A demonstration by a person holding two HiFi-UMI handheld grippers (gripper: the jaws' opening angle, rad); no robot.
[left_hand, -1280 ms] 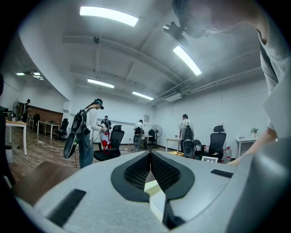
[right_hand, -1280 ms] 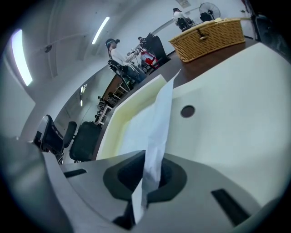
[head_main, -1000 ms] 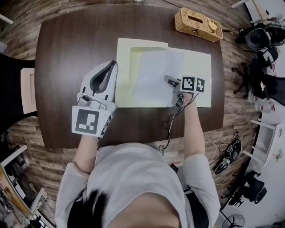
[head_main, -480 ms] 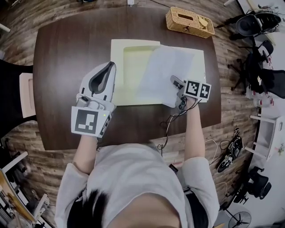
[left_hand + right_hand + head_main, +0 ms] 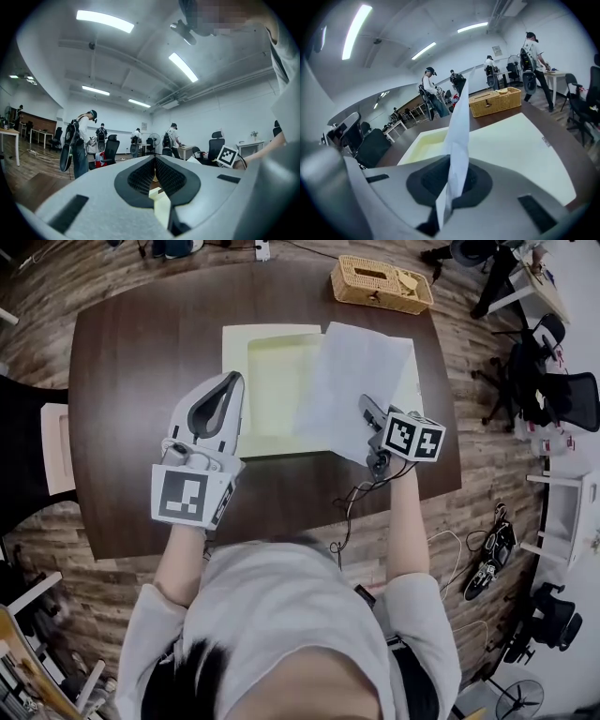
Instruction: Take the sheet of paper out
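A pale yellow folder (image 5: 272, 381) lies open on the dark wooden table (image 5: 141, 352). The white sheet of paper (image 5: 352, 385) is lifted off the folder's right half, and my right gripper (image 5: 367, 411) is shut on its near corner. In the right gripper view the sheet (image 5: 457, 126) stands on edge between the closed jaws of the right gripper (image 5: 457, 173), above the folder (image 5: 511, 150). My left gripper (image 5: 234, 379) sits at the folder's left edge. In the left gripper view, the left gripper (image 5: 154, 161) looks shut on a pale yellow strip of the folder (image 5: 160, 206).
A wicker basket (image 5: 380, 284) stands at the table's far edge, also visible in the right gripper view as the basket (image 5: 494, 101). A cable (image 5: 352, 502) hangs from the right gripper over the table's near edge. Office chairs (image 5: 553, 390) stand to the right. Several people stand in the room.
My right gripper has risen with the sheet, which has come up off the folder and now tilts. The left gripper stays at the folder's left edge.
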